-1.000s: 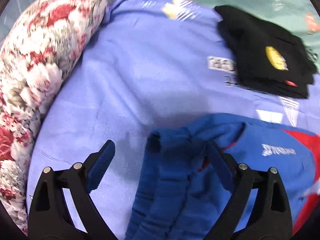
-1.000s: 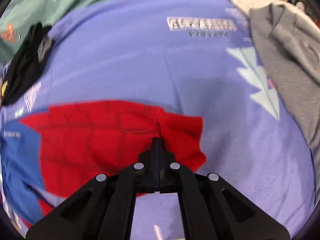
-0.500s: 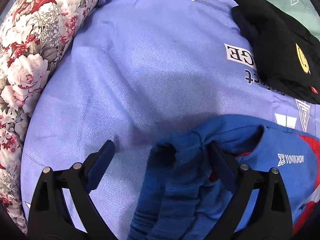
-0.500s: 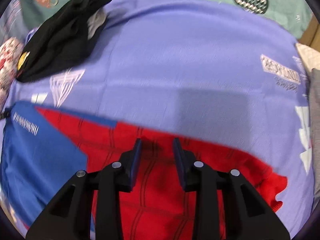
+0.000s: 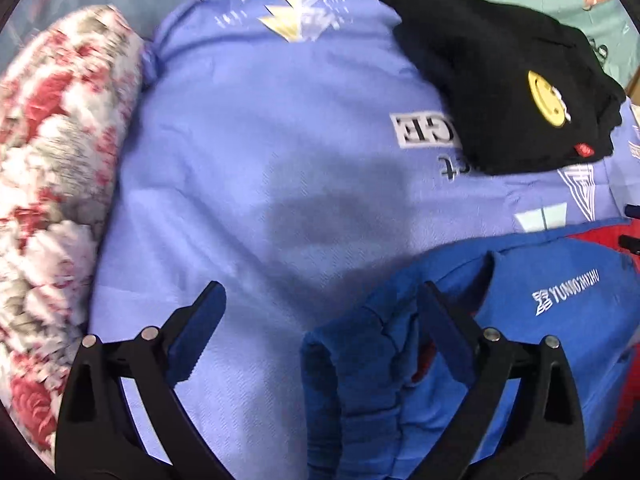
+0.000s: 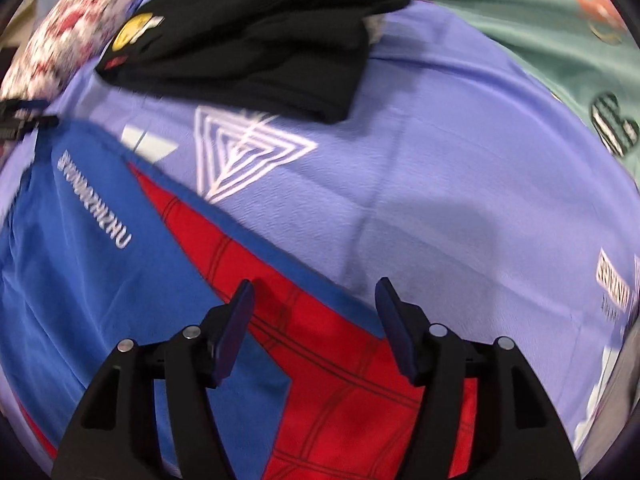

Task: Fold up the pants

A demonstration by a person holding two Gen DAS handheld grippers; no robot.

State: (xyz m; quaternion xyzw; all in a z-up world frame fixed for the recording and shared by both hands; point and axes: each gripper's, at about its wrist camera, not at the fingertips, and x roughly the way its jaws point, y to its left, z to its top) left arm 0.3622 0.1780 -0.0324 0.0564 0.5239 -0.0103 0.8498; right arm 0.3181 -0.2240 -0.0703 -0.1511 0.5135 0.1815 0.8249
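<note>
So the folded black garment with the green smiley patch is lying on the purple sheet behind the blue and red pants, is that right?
Not quite: the smiley patch is yellow, not green, as the left wrist view shows. The folded black garment does lie on the purple sheet behind the blue and red pants.

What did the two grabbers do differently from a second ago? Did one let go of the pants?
The right gripper was pinched shut on the red end of the pants; its jaws have just been opening, it let go, and it slid along the pants toward the blue part. The left gripper stayed wide open, the bunched blue waistband against one finger. The folded black clothes and flowered pillow stayed put.
</note>
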